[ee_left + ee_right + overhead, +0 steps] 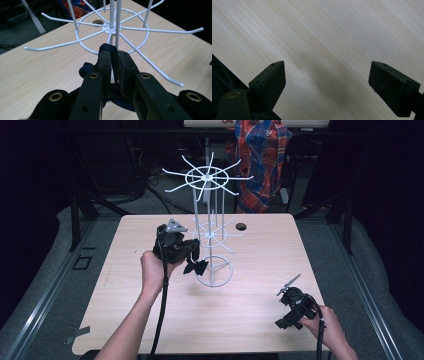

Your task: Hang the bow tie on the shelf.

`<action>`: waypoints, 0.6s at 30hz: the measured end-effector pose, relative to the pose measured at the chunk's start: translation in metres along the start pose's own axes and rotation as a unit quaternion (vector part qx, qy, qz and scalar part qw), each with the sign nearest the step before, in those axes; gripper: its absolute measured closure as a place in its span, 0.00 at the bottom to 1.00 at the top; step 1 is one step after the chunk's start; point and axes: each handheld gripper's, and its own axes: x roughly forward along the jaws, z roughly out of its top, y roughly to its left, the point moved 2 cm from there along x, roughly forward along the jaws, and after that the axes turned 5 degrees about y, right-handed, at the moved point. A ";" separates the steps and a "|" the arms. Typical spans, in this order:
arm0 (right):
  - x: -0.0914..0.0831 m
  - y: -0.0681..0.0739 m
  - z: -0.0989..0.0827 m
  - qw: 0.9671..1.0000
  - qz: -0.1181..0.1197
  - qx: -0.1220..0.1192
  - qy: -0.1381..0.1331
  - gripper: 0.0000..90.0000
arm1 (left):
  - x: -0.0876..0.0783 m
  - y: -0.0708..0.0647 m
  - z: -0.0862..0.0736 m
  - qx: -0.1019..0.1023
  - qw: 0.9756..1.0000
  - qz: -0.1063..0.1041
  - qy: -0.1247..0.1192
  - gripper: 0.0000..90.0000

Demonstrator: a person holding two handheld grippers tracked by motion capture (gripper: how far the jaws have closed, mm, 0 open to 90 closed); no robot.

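A white wire rack (209, 177) with two tiers of hooks stands on the wooden table (260, 260), its ring base (214, 276) near the middle. My left gripper (194, 259) is just left of the rack's pole, shut on a small dark cloth piece (196, 267) that hangs from the jaws. In the left gripper view the narrow jaws of my left gripper (113, 53) pinch the navy cloth (86, 70) right below the lower hook ring (110, 28). My right gripper (281, 308) rests low at the front right, jaws wide. In its own view my right gripper (327, 75) has bare wood between the pads.
A round cable hole (241, 226) sits near the table's far edge behind the rack. A plaid cloth (260, 160) hangs beyond the table. Long hook arms (160, 30) reach out around my left gripper. Dark floor and metal frames surround the table.
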 end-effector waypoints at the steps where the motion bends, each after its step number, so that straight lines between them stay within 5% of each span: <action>1: -0.001 0.000 0.000 1.000 -0.004 -0.002 0.004 0.15 | -0.001 -0.001 0.000 0.005 1.000 0.003 0.003 0.91; 18: 0.000 0.000 0.000 1.000 -0.002 0.005 -0.004 0.15 | -0.018 0.001 -0.009 0.005 1.000 0.005 -0.001 0.76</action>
